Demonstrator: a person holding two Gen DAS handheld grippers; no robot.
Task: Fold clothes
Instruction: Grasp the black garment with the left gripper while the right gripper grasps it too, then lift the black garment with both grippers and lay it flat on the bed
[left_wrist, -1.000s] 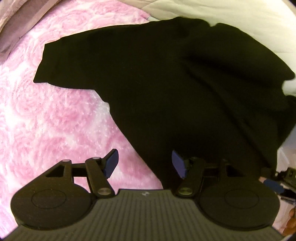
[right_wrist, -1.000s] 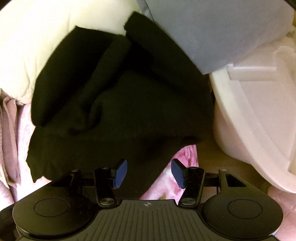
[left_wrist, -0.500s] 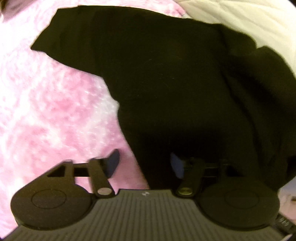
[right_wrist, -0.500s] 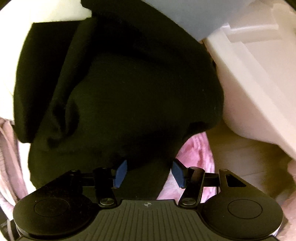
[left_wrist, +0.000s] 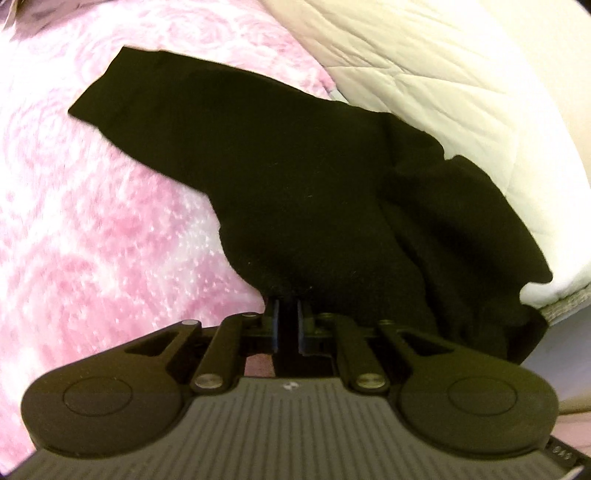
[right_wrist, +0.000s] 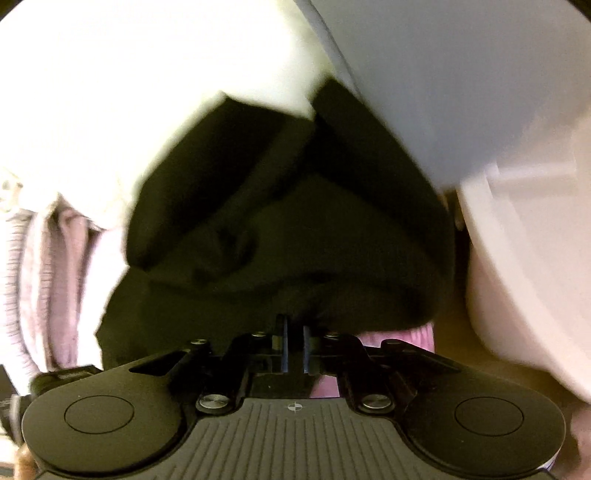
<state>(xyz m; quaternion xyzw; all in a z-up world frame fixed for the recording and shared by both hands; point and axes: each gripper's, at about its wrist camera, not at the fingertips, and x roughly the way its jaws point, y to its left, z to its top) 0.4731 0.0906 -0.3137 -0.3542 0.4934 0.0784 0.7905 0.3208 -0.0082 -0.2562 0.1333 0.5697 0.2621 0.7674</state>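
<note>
- Left wrist view: the left gripper (left_wrist: 287, 308) is clenching the near edge of the black garment (left_wrist: 295, 177), jaws pulled in tight with cloth pinched between the blue pads.
- The garment is lying mostly on the pink fuzzy blanket (left_wrist: 92, 229), with one sleeve sticking out to the garment's far left.
- The garment's right side is bunching up against the cream quilt (left_wrist: 443, 74), which is sitting just behind it.
- Right wrist view: the right gripper (right_wrist: 294, 332) is also biting down on the garment (right_wrist: 295, 229), jaws nearly together on a fold at its near edge.
- Here the garment is looking rumpled, with a sleeve folding across the top.
- A white plastic tub (right_wrist: 524, 277) is sitting just right of the garment, and a pinkish ribbed knit (right_wrist: 33, 277) is hanging out to its left.
- This view is pretty blurry.
</note>
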